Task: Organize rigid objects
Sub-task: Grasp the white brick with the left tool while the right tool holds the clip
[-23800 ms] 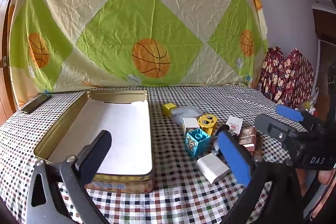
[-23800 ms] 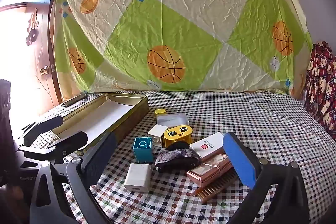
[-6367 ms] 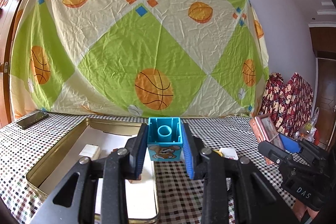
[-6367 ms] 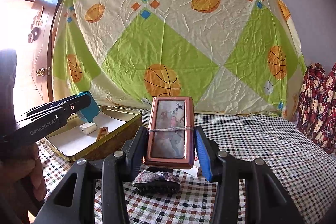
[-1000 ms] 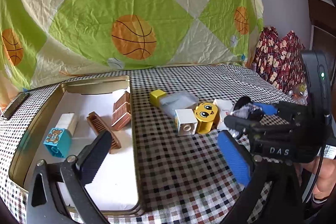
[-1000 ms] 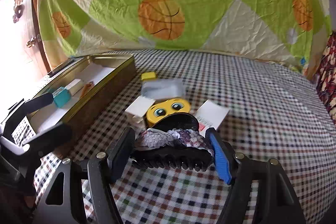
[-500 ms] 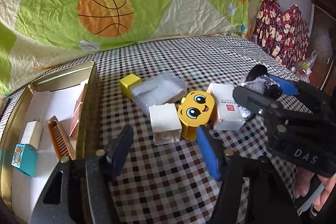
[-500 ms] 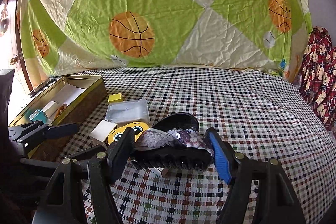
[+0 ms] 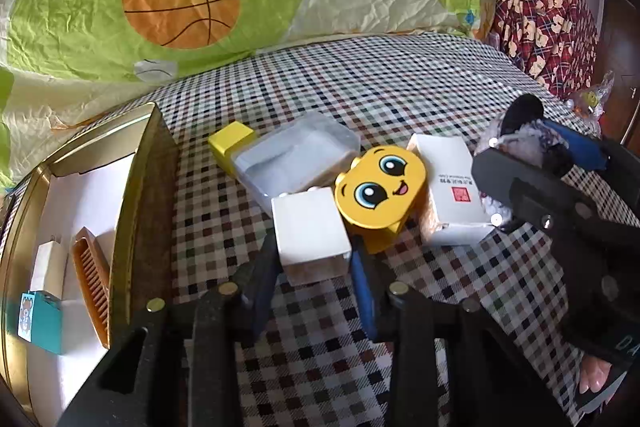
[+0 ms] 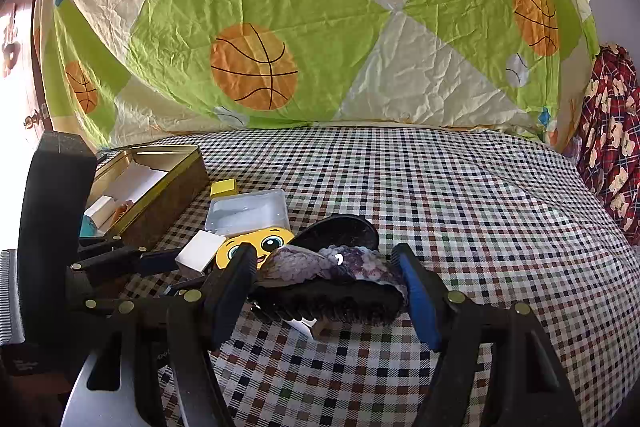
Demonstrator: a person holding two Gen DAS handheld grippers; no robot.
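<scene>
Draped behind everything: basketball-print sheet point(image 10: 320, 27), meeting the far edge of the tabletop point(image 10: 460, 195).

Checked cloth over the tabletop, wide open room to the right and far side, nothing standing there; near right edge curving away toward a red patterned bundle point(image 9: 548, 23).

Along the left edge: gold tin point(image 9: 144, 187), long wall just beside the clutter, with a strip of bare cloth between. Inside it, white liner with a brown comb point(image 9: 94, 291), a white adapter point(image 9: 48, 263) and a teal block point(image 9: 38, 319), all near the left end, much floor free.

Mid-tabletop, packed close: clear plastic box point(image 9: 296, 155), white carton point(image 9: 452, 195), yellow smiley block point(image 9: 380, 187), small yellow cube point(image 9: 232, 141) touching the clear box's far corner.

Right tongs point(image 10: 324, 287) clamped on a dark hair claw clip point(image 10: 332, 283) with purple sequins, lifted above the cloth, close over the white carton.

Left tongs point(image 9: 314, 263) closing around a white block point(image 9: 310, 227), pads at both its sides, smiley block touching its right edge.
</scene>
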